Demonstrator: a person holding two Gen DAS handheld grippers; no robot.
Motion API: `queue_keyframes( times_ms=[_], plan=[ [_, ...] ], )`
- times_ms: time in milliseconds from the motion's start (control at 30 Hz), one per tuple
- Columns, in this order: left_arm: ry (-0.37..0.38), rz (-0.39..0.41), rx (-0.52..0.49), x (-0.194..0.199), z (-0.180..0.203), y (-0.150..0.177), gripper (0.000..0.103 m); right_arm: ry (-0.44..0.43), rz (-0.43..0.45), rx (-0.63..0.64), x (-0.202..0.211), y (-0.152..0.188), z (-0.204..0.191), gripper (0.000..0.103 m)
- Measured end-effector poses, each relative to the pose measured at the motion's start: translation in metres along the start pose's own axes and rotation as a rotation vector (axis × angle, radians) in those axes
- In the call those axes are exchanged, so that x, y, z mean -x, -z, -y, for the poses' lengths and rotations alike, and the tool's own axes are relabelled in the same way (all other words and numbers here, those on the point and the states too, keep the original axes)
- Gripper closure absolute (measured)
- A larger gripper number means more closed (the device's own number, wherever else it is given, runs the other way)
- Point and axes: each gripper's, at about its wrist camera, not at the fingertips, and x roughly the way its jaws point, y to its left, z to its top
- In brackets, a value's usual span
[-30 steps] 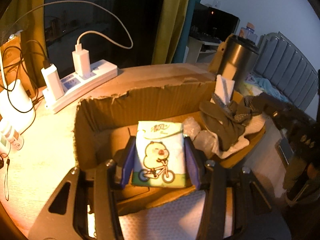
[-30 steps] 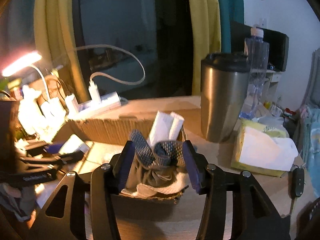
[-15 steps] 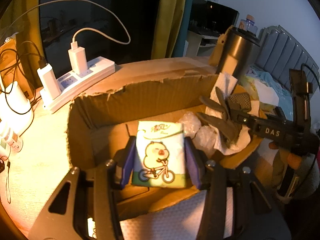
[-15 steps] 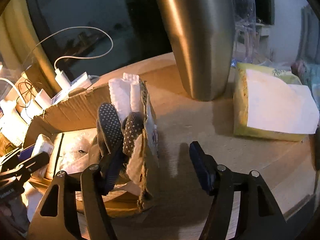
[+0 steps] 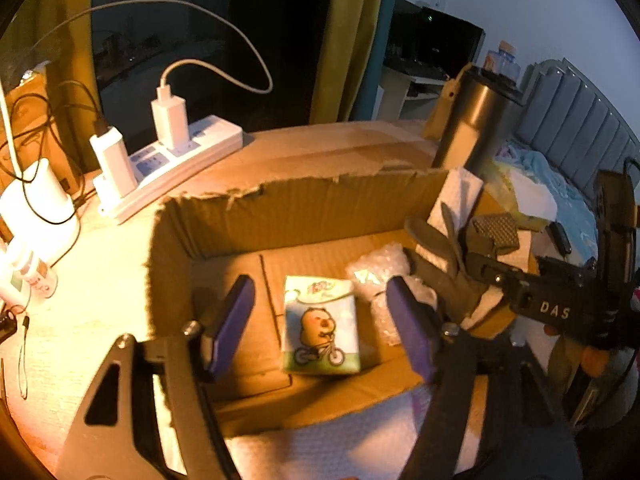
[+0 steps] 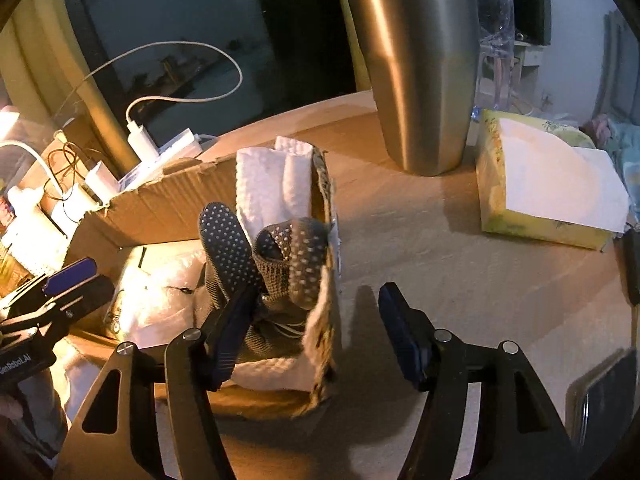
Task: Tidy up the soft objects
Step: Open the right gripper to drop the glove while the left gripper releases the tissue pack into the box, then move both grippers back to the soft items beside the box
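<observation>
One small tissue pack (image 5: 321, 325), printed with a chick on a bicycle, lies flat on the floor of an open cardboard box (image 5: 304, 208). The left gripper (image 5: 322, 320) hangs over it, its jaws having just been opening, and they now stand well clear of the pack on both sides, so nothing is held. Beside the pack sits crumpled bubble wrap (image 5: 376, 276), and at the box's right end a pair of dotted grey socks (image 6: 264, 264) rests on white folded paper towel (image 6: 276, 184). The right gripper (image 6: 316, 332) is spread wide, one finger inside the box against the socks, the other outside the torn box wall; I judge it grips nothing yet. To finish this step well, lift the left gripper straight up so a finger does not drag the pack. Outside the box stand a steel tumbler (image 6: 416, 68), a yellow tissue box (image 6: 548, 188) and a white power strip (image 5: 172, 168).
</observation>
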Motion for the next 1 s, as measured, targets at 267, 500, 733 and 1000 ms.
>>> queue_keyframes(
  times_ms=[267, 500, 733, 1000],
  plan=[
    [-0.021, 0.033, 0.025, 0.023, -0.013, 0.004, 0.033, 0.016, 0.04, -0.004, 0.02, 0.001, -0.006, 0.035],
    [-0.024, 0.07, 0.036, 0.046, -0.02, 0.011, 0.033, 0.03, 0.082, -0.011, 0.046, 0.008, -0.01, 0.035],
    [-0.023, 0.094, 0.049, 0.067, -0.028, 0.022, 0.033, 0.037, 0.109, 0.003, 0.065, 0.018, -0.023, 0.035],
    [-0.011, 0.116, 0.058, 0.088, -0.043, 0.039, 0.033, 0.043, 0.123, 0.032, 0.081, 0.032, -0.048, 0.035]
  ],
)
